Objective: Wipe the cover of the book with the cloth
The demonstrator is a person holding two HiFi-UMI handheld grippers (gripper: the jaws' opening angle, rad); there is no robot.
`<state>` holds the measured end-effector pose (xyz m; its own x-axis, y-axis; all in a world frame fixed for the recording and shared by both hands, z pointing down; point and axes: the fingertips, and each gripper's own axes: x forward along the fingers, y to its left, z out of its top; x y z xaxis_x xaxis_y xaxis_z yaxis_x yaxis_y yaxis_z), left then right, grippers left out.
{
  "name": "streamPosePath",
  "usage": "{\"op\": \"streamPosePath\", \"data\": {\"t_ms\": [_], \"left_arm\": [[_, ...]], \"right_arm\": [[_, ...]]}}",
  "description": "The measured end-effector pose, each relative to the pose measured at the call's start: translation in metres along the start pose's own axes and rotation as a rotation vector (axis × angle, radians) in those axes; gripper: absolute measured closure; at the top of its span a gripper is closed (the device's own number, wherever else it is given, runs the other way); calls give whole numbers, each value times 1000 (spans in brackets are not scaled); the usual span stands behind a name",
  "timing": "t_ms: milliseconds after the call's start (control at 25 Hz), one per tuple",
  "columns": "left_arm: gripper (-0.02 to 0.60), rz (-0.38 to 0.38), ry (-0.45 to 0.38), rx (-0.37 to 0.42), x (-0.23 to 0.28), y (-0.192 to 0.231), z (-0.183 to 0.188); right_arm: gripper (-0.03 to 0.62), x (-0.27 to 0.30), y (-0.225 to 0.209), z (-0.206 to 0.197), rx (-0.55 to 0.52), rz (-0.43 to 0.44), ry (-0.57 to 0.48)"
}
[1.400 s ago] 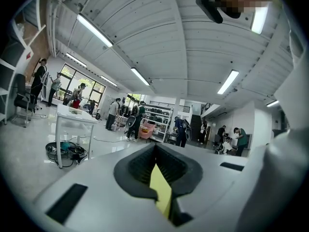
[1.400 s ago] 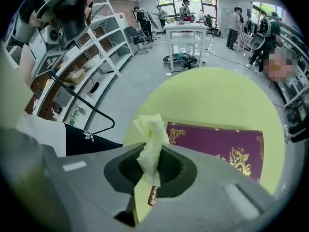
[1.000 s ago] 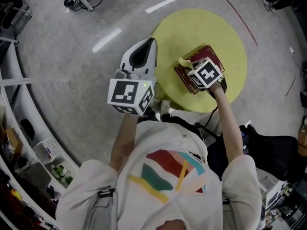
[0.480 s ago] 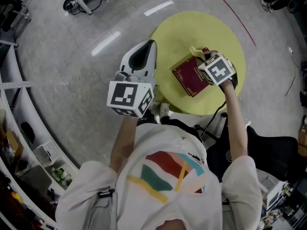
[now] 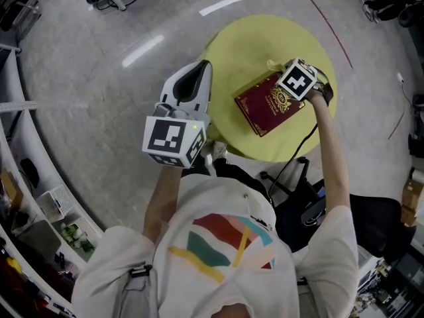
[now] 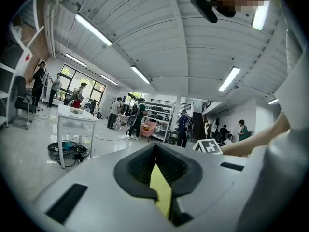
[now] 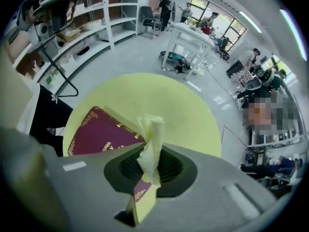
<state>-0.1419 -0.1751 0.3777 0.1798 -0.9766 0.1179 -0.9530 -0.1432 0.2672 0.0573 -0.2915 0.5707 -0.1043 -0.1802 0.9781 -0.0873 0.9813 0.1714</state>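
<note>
A dark red book point(image 5: 267, 105) with gold print lies on the round yellow table point(image 5: 248, 42). My right gripper point(image 5: 277, 69) hovers at the book's far right corner, shut on a crumpled pale yellow cloth point(image 5: 271, 65). In the right gripper view the cloth point(image 7: 151, 140) sticks up out of the closed jaws, with the book point(image 7: 96, 132) below and to the left of it. My left gripper point(image 5: 202, 68) is held over the floor just left of the table, jaws shut and empty. In the left gripper view it point(image 6: 160, 178) points out into the room.
The table's edge point(image 5: 222, 134) is close to the person's body. A black cable point(image 5: 291, 161) hangs off the near side. White shelving point(image 5: 26, 177) curves along the left. People and a white table point(image 6: 72, 117) stand far off in the room.
My right gripper has carried the cloth from the near right part of the book across the cover to its far right corner. The cover now shows in full. The left gripper has hardly moved.
</note>
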Motion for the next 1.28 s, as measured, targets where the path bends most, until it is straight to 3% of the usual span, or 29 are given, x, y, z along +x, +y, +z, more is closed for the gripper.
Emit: {"op": "streamPosePath", "data": {"t_ms": [120,320,600,920,1280], "left_arm": [[566,24,29,2,-2,6,-11],[566,52,59,-39,-4,21,-36],[566,92,88,-73,-8,37,-58],[566,90,64,-78,-3,37,-51],[566,113,41,-92,-19,46,-50]], "right_arm": [[566,17,-15,-20,-88,31,117],[566,42,-20,-29,-362,135,167],[566,57,-31,-48,-737,122,338],[566,52,-11,-41,-874,193,364],[566,50,73,8,-998,304,262]]}}
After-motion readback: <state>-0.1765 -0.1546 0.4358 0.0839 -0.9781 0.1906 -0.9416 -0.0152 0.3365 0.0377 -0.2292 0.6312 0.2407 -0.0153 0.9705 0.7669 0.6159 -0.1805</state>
